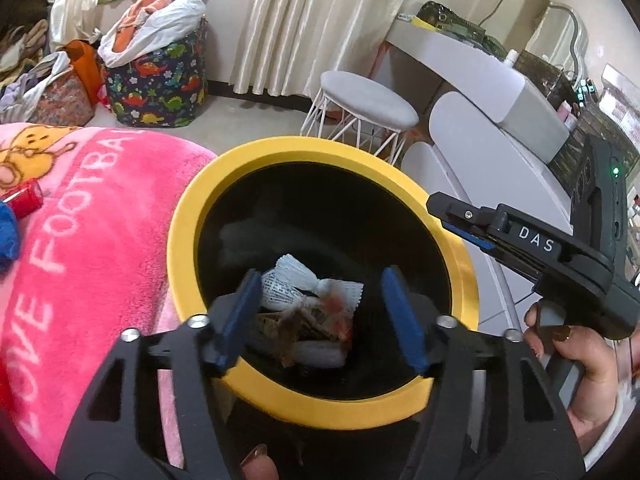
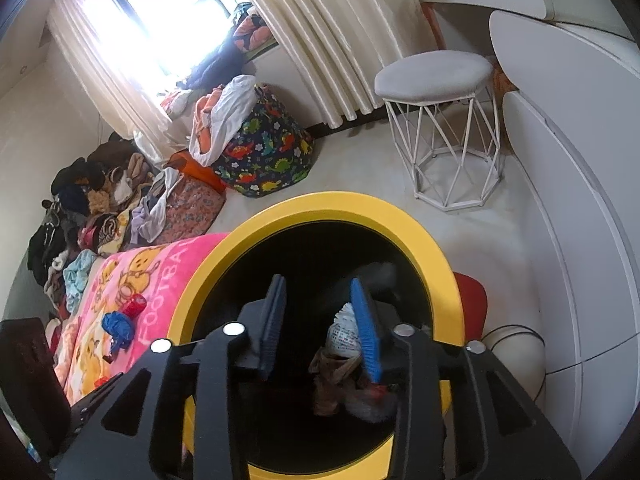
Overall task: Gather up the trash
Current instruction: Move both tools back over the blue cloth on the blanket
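A black bin with a yellow rim stands beside the pink blanket; crumpled paper and wrappers lie at its bottom. My left gripper is open and empty over the bin's mouth. My right gripper is open and empty, also over the bin, with the trash below it. The right gripper's body shows at the right of the left wrist view. A red can and a blue crumpled item lie on the blanket; both also show in the right wrist view, the can and the blue item.
A pink blanket covers the bed to the left. A grey stool on a white wire frame stands behind the bin. A white dressing table is at the right. A dinosaur-print laundry bag and clothes piles are by the curtains.
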